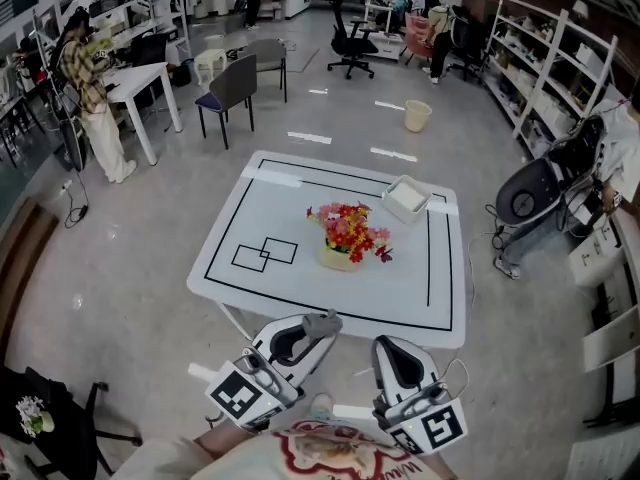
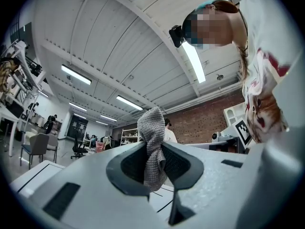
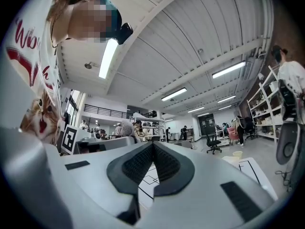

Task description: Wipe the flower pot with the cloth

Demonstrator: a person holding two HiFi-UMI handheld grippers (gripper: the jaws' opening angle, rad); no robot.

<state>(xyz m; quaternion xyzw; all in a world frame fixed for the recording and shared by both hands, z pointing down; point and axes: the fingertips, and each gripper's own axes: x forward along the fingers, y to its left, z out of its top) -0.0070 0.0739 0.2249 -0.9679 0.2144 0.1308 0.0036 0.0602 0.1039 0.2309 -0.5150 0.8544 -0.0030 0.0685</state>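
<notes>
Fingers (image 2: 127, 162) of the left gripper (image 1: 322, 326) pinch the cloth (image 2: 151, 128); right gripper (image 3: 152, 148) has its jaws pressed together, empty. Table (image 1: 400, 278) lies at twelve o'clock, pot (image 1: 338, 258) at its centre, well apart from both. Pot is probably light and tippy, flowers (image 1: 350, 228) fragile; soft cloth suits its wall.
</notes>
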